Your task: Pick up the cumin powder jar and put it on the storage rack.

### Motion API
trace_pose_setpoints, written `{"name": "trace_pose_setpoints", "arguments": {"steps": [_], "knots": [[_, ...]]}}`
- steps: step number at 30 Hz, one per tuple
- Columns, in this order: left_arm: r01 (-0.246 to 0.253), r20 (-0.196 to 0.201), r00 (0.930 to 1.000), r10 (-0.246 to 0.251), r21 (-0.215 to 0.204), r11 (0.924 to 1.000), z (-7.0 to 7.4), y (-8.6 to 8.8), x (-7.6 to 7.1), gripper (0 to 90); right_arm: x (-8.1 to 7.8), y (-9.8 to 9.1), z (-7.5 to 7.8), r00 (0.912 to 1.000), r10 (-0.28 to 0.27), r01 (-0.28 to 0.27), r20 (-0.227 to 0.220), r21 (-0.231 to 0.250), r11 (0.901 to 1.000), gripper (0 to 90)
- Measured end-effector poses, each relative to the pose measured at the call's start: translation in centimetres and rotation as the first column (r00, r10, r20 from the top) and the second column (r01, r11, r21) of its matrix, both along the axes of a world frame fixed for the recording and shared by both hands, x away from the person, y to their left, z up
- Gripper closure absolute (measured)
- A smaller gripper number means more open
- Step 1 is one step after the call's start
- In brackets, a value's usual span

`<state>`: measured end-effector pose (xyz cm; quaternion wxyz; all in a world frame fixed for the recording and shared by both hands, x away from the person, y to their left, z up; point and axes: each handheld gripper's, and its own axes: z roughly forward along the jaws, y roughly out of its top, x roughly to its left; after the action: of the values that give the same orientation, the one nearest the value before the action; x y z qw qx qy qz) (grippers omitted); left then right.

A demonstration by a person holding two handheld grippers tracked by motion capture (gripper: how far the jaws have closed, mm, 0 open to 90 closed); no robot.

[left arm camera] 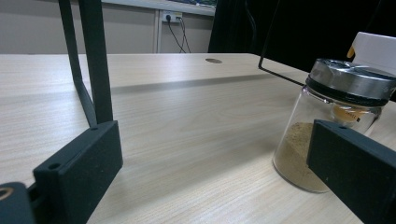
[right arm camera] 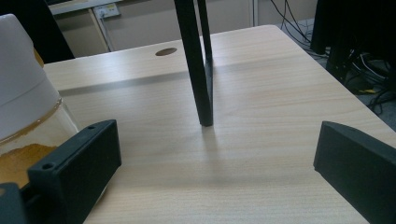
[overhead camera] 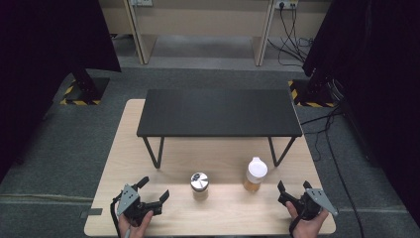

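Standing on the table (overhead camera: 148, 218), the jar (overhead camera: 199, 184) and bottle (overhead camera: 255, 174) show no legible label; left gripper (overhead camera: 154, 191) and right gripper (overhead camera: 293, 187) spread, empty, just beside them.

Even overhead light, soft shadows, sharp pics

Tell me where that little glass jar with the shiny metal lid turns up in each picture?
High view: the metal-lidded jar stands on the table, front centre, between the two grippers.
Left gripper view: same jar at the right edge, brown powder inside, partly behind the right jaw.
Right gripper view: not in it.
Shared landmark: the black shelf's leg.
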<state>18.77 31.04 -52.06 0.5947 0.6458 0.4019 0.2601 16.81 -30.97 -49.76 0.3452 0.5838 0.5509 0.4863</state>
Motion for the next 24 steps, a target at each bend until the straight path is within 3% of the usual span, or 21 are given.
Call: {"name": "trace_pose_setpoints", "arguments": {"steps": [12, 16, 24], "knots": [[0.012, 0.002, 0.9999, -0.012, 0.003, 0.9999, 0.00, 0.13, 0.07, 2.3, 0.05, 0.13, -0.01, 1.0000, 0.003, -0.003, 0.001, -0.003, 1.0000, 0.8], [0.057, -0.018, 0.9982, -0.056, 0.002, 0.9984, 0.23, 0.53, 0.54, 2.3, 0.06, 0.14, 0.00, 1.0000, 0.004, -0.004, 0.001, -0.004, 1.0000, 0.8], [0.094, 0.000, 0.9955, -0.094, 0.005, 0.9955, 0.04, 0.84, 0.83, 0.7, 0.12, 0.21, 0.02, 1.0000, 0.006, -0.006, 0.001, -0.007, 1.0000, 0.7]]}}
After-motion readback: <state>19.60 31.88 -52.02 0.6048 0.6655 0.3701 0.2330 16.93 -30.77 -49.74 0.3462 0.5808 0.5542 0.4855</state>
